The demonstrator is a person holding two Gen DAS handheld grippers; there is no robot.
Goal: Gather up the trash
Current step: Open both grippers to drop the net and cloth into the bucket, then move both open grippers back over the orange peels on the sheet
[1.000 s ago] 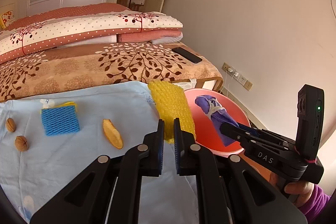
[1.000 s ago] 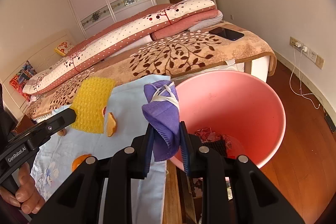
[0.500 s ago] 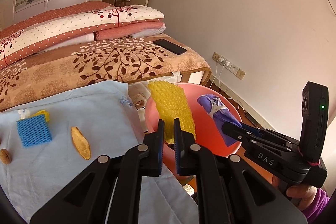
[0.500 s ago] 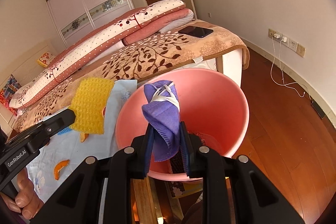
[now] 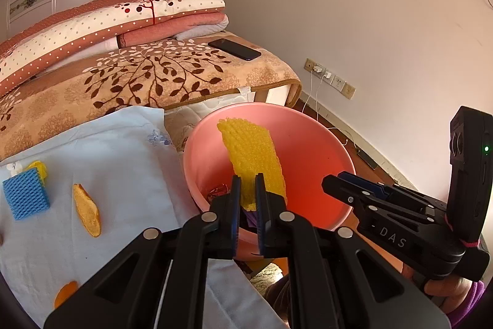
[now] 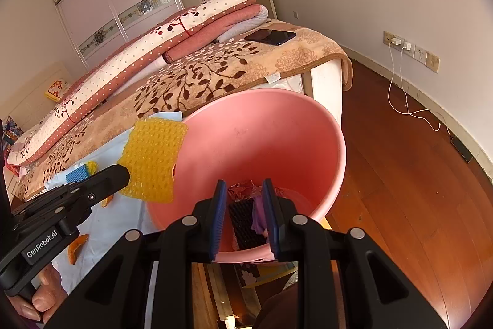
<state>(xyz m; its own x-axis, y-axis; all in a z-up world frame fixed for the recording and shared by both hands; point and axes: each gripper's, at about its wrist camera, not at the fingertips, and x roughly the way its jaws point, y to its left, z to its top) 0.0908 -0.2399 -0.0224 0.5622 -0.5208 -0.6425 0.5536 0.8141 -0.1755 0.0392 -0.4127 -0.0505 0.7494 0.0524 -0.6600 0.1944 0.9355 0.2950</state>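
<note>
While the left gripper (image 5: pixel 247 184) pinched the yellow foam net (image 5: pixel 252 158) at its lower end, the net stood up over the pink bin (image 5: pixel 311 150); blue foam net (image 5: pixel 26 195) and a peel (image 5: pixel 87 210) lay on the light-blue cloth (image 5: pixel 123 162), well left. From the right wrist, the right gripper (image 6: pixel 245 190) stood apart with nothing between the pads, above the bin's mouth; purple mask (image 6: pixel 260 215) lay inside the bin beside black mesh (image 6: pixel 245 221), below the fingers.

The orange peel (image 5: pixel 65 294) (lower left) is cut off by the frame edge.
</note>
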